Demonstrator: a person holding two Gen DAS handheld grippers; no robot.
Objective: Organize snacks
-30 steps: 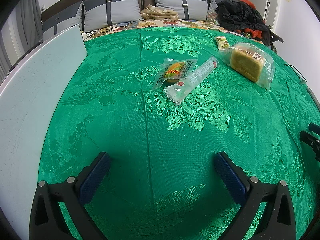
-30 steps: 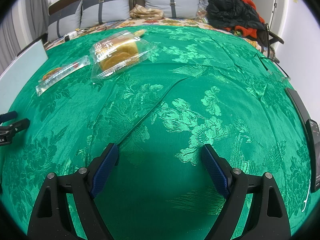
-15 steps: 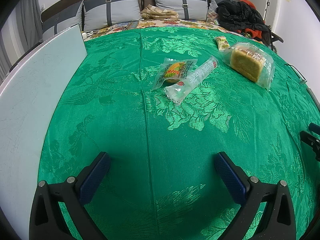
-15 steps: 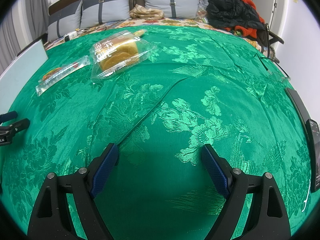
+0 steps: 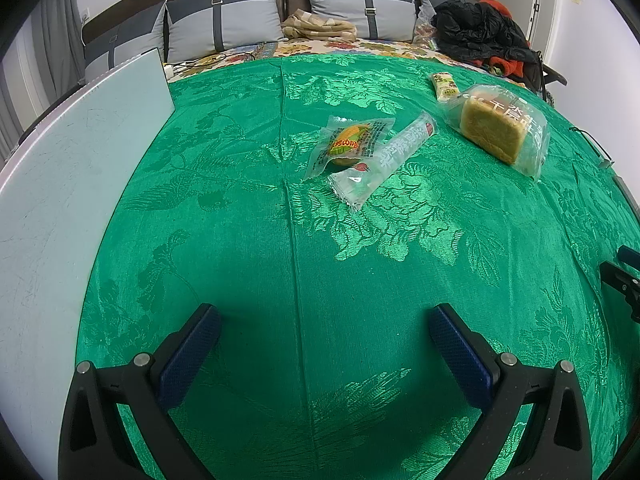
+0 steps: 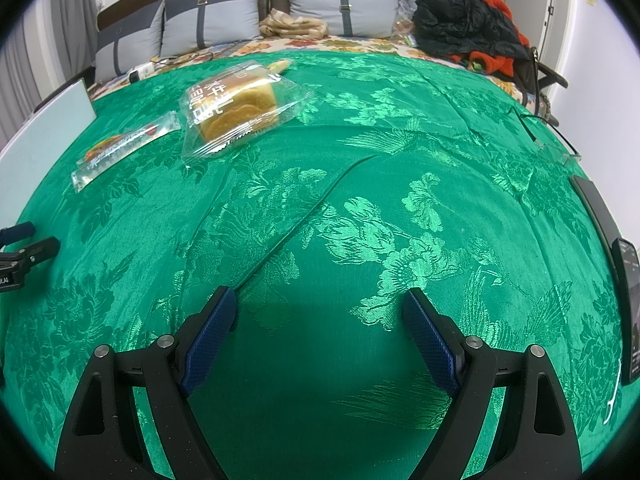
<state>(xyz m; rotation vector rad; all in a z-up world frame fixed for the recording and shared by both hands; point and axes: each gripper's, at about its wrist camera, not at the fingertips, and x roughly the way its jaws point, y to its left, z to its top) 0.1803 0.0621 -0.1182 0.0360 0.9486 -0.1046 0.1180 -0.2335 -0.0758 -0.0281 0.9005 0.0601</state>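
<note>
Several wrapped snacks lie on a green patterned cloth [image 5: 248,240]. In the left wrist view: a clear packet with a yellow snack [image 5: 349,145], a long clear stick packet [image 5: 386,156] beside it, a bagged square cake [image 5: 498,130] to the right, and a small yellow bar [image 5: 443,86] behind. My left gripper [image 5: 324,340] is open and empty, well short of them. In the right wrist view the bagged cake [image 6: 236,110] and the stick packet [image 6: 124,147] lie far left. My right gripper [image 6: 320,324] is open and empty.
A pale flat board [image 5: 60,184] lies along the left edge of the cloth. Grey pillows [image 5: 224,20], a folded blanket and a pile of dark clothes [image 5: 480,36] are at the back. A dark phone-like slab [image 6: 624,264] and a cable [image 6: 536,128] lie at the right edge.
</note>
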